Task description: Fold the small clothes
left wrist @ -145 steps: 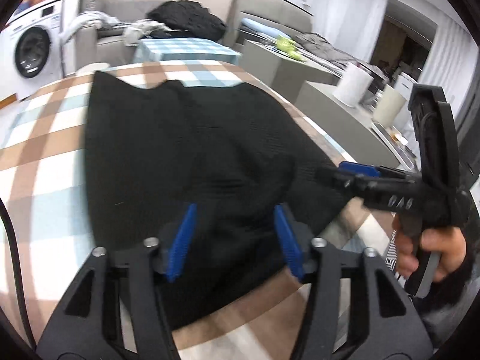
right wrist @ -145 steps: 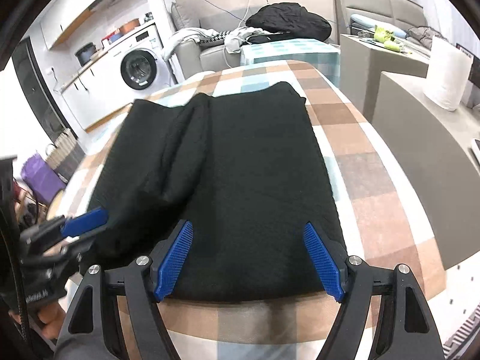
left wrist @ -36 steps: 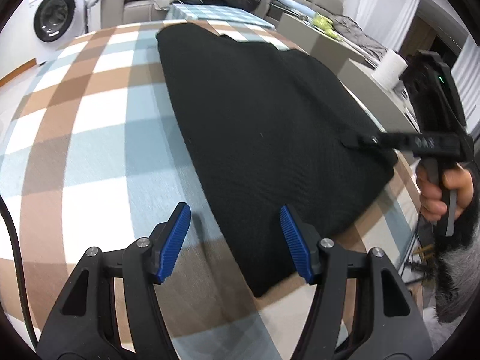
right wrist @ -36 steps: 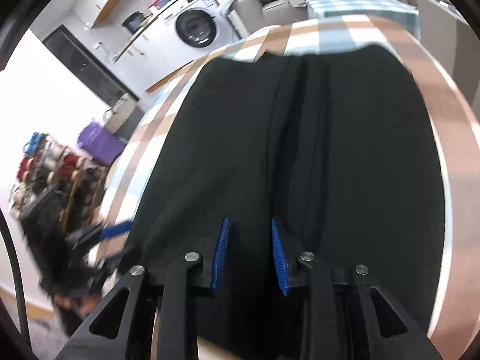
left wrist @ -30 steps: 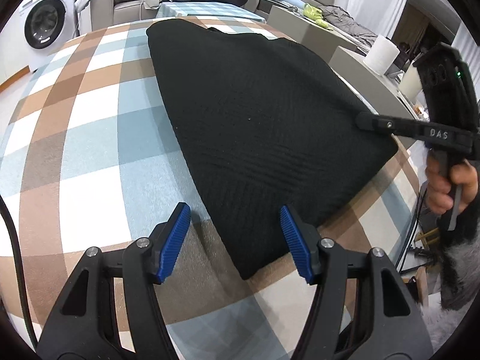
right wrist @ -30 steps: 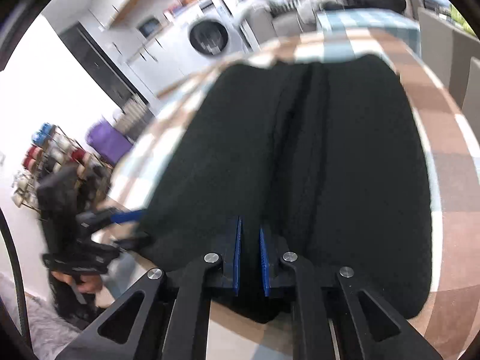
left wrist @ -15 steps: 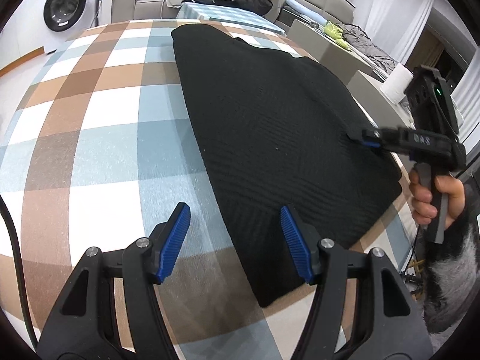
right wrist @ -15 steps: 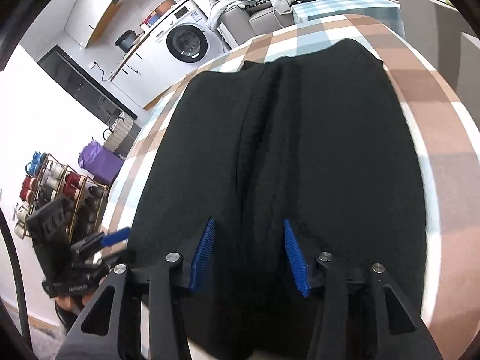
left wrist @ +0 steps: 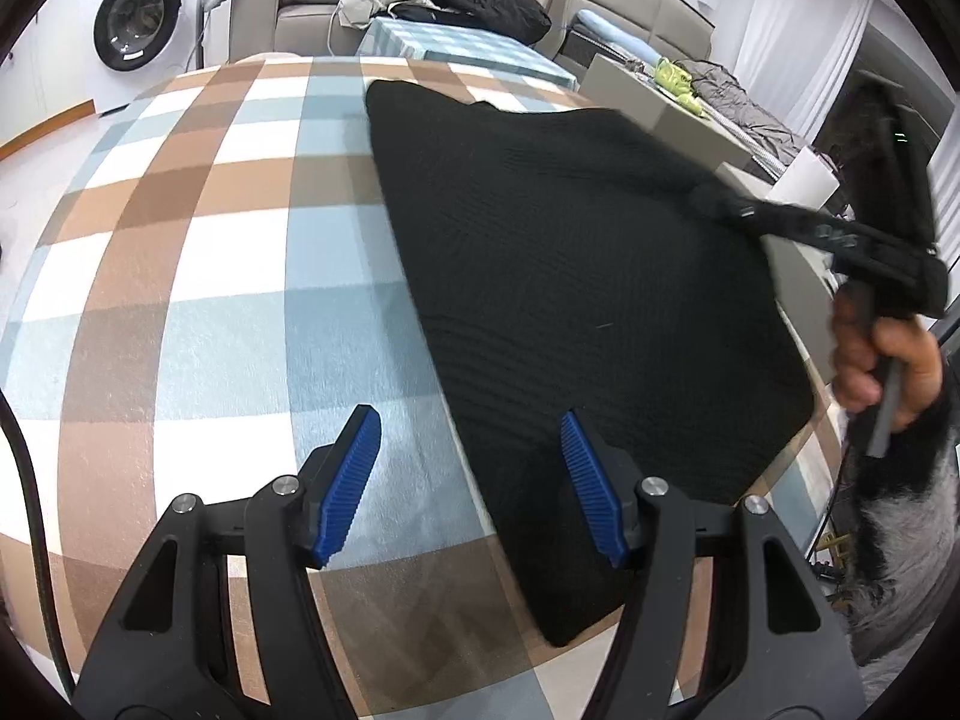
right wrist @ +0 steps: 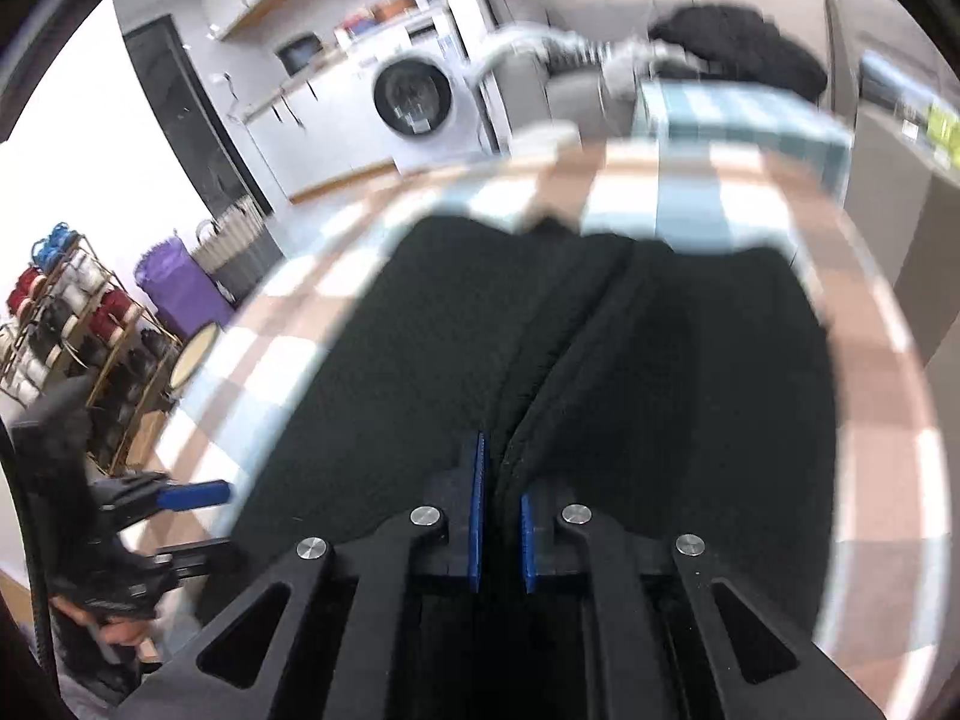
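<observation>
The checked tablecloth (left wrist: 180,276) is carrying the black knit garment (left wrist: 570,276), lying across its right half. The right gripper (right wrist: 499,531) is pinching 1 raised ridge of that garment between narrowed jaws. The left gripper (left wrist: 468,480) is hovering wide apart over the garment's near edge, holding nothing.

Washing machine (left wrist: 135,15) beyond checked tablecloth (left wrist: 198,252); sofa (left wrist: 288,12) beside it.

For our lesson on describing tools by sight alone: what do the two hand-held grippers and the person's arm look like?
Each hand-held gripper has a black triangular frame with cut-out openings, silver round bolts and ribbed blue pads on its fingers. A black cable runs along the left edge of the left wrist view. The hand gripping the right one's handle is bare, with a fuzzy grey-black sleeve.
</observation>
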`<action>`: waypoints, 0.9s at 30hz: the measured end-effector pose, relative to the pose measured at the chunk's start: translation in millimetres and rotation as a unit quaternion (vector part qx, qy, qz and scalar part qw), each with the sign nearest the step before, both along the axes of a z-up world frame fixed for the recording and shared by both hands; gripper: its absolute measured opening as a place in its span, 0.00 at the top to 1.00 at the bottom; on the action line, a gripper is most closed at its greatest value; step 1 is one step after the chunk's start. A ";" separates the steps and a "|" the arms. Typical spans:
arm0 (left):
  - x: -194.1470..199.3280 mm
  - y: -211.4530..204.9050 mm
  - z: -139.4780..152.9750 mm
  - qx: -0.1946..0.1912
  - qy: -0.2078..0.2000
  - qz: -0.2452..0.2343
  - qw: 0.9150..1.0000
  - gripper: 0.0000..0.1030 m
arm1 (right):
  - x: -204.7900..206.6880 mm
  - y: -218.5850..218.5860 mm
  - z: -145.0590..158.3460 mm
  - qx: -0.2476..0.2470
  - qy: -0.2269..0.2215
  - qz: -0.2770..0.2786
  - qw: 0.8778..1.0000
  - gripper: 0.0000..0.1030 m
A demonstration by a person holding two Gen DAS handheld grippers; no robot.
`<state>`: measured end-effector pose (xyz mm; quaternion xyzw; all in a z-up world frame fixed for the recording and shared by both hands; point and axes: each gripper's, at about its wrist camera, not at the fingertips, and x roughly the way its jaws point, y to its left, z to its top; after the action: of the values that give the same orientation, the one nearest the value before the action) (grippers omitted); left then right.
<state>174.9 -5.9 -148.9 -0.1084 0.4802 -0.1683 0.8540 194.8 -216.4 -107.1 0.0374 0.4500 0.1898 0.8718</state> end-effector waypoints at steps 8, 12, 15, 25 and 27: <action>18.1 -10.2 -7.1 -0.021 0.013 0.004 1.000 0.42 | 12.7 -27.7 -51.0 -0.048 0.090 -0.059 0.993 0.78; 26.2 -18.8 -11.5 -0.023 0.018 0.004 1.000 0.42 | -11.4 -35.4 -39.6 -0.048 0.073 -0.067 0.994 0.62; 36.2 -27.7 -16.4 -0.020 0.019 0.004 1.000 0.42 | -33.2 -49.5 -33.7 -0.049 0.067 -0.091 0.992 0.57; 65.1 -39.0 -23.7 -0.020 0.005 0.037 0.999 0.86 | -55.6 -88.5 -43.2 -0.034 0.073 -0.145 0.986 0.66; 63.5 -36.2 -22.9 -0.022 0.000 0.044 0.999 0.88 | -55.9 -79.8 -46.8 -0.042 0.073 -0.132 0.988 0.76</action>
<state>238.4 -42.2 -171.8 -0.1483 0.4715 -0.1411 0.8578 138.8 -296.2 -153.8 0.0735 0.5114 0.0511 0.8547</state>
